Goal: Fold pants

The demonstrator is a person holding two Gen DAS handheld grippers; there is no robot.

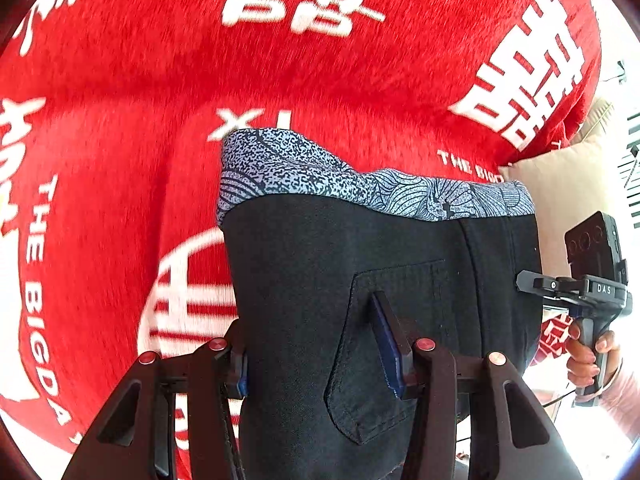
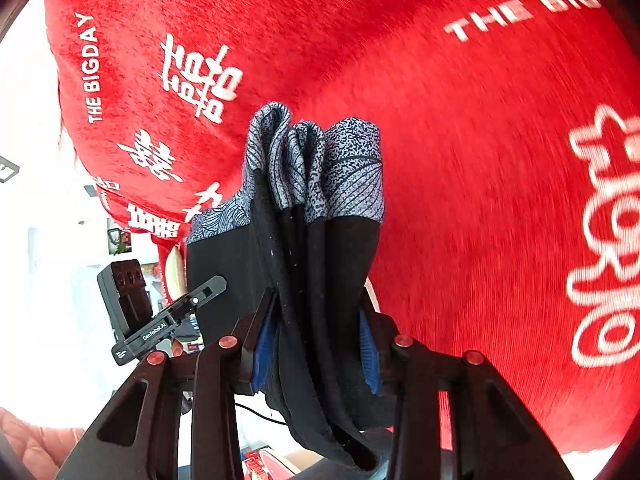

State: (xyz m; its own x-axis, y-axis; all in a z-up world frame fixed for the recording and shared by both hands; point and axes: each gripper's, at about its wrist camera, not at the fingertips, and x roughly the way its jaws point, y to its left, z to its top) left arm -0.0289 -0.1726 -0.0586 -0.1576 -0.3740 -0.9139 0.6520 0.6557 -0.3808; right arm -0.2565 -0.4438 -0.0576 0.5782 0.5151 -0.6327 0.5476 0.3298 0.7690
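The black pants [image 1: 320, 280] have a blue-grey patterned band [image 1: 360, 184] along the top edge and a back pocket. They hang lifted above a red blanket [image 1: 120, 120]. My left gripper [image 1: 320, 356] is shut on the pants near the pocket. The right gripper shows at the right edge of the left wrist view [image 1: 560, 284]. In the right wrist view my right gripper [image 2: 316, 344] is shut on a bunched stack of the pants [image 2: 320, 260], with the patterned band [image 2: 320, 160] folded in several layers above it. The left gripper [image 2: 168, 316] shows at the left.
The red blanket [image 2: 480, 160] with white lettering covers the surface below. A beige cushion [image 1: 568, 184] lies at the right of the left wrist view. A bright room with shelves shows past the blanket's left edge [image 2: 48, 240].
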